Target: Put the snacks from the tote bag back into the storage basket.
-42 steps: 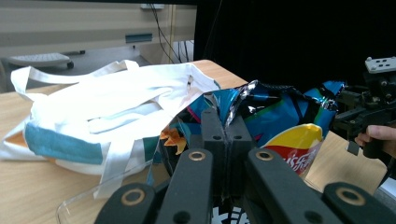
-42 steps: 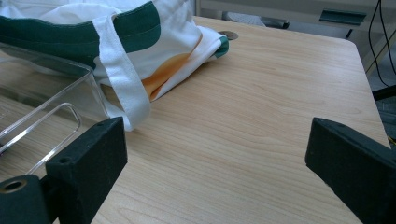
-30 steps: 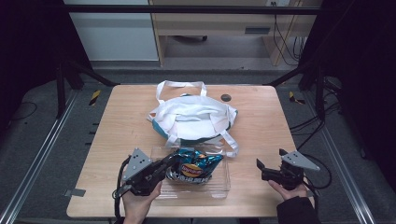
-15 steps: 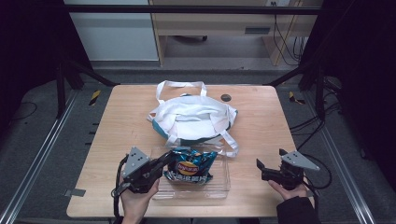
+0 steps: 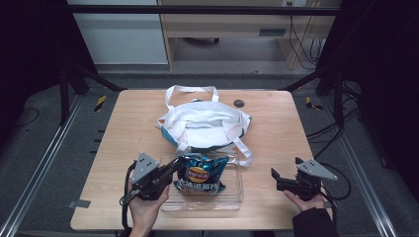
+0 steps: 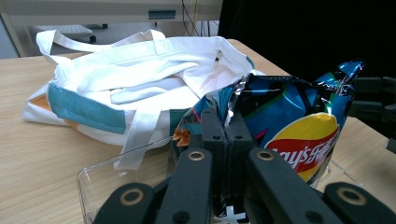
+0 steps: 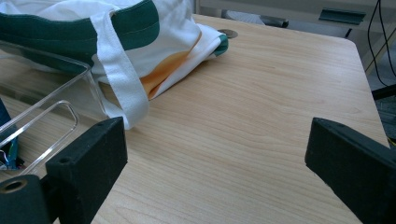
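Pale wood surface (image 5: 123, 148) under a dim room, with black frame rails at both sides and a desk against the far wall.

Nearest the person, the left tool (image 6: 226, 140) has its jaws pressed fully together on the crimped edge of a chip bag (image 5: 200, 175). The bag hangs partly above a clear tray (image 5: 232, 200), its lower end down inside the tray. At the right, the right tool (image 5: 276, 178) rests near the surface edge with jaws wide apart and nothing between them, well apart from the tray.

Beyond the tray lies a white tote (image 5: 205, 123) with teal trim, flattened, its mouth looking closed and one strap (image 7: 119, 70) trailing against the tray wall. A small dark disc (image 5: 239, 103) sits behind it.

The step looks like lifting the bag out, probably toward the tote. To do it well, keep the pinch on the sealed edge, not the puffed middle, raise it clear of the tray wall, and let the free tool hold the tote mouth open first.

Writing: a yellow and red Lay's logo (image 6: 306, 144) on the blue bag, with Chinese characters after it that are too blurred to read.
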`<move>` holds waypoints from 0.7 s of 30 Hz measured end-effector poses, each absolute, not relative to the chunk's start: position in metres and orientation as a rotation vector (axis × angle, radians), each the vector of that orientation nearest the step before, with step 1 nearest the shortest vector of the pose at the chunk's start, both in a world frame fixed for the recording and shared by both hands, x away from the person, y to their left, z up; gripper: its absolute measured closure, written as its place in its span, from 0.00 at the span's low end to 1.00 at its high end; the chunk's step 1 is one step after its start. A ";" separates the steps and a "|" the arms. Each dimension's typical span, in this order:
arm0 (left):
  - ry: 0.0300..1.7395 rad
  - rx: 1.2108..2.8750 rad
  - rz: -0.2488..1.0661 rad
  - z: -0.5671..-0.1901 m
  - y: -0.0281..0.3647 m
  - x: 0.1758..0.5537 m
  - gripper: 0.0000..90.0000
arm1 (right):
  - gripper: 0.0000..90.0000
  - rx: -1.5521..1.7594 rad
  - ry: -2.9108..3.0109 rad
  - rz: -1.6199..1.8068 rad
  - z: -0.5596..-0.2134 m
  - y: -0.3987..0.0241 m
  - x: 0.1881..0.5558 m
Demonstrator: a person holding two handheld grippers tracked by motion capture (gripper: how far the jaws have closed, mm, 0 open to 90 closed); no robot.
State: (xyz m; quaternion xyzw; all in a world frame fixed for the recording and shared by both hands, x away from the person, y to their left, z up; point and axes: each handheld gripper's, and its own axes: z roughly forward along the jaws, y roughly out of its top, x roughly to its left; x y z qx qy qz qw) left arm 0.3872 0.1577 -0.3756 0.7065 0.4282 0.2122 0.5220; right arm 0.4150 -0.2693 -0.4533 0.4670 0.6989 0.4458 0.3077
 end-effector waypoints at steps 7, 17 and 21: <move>1.036 1.684 0.511 -0.376 0.155 0.395 1.00 | 0.07 1.234 1.849 1.174 -0.454 -0.269 0.415; 1.041 1.672 0.535 -0.379 0.152 0.405 0.99 | 0.07 1.233 1.853 1.169 -0.454 -0.269 0.416; 1.048 1.667 0.538 -0.380 0.150 0.410 0.99 | 0.07 1.233 1.855 1.166 -0.454 -0.269 0.416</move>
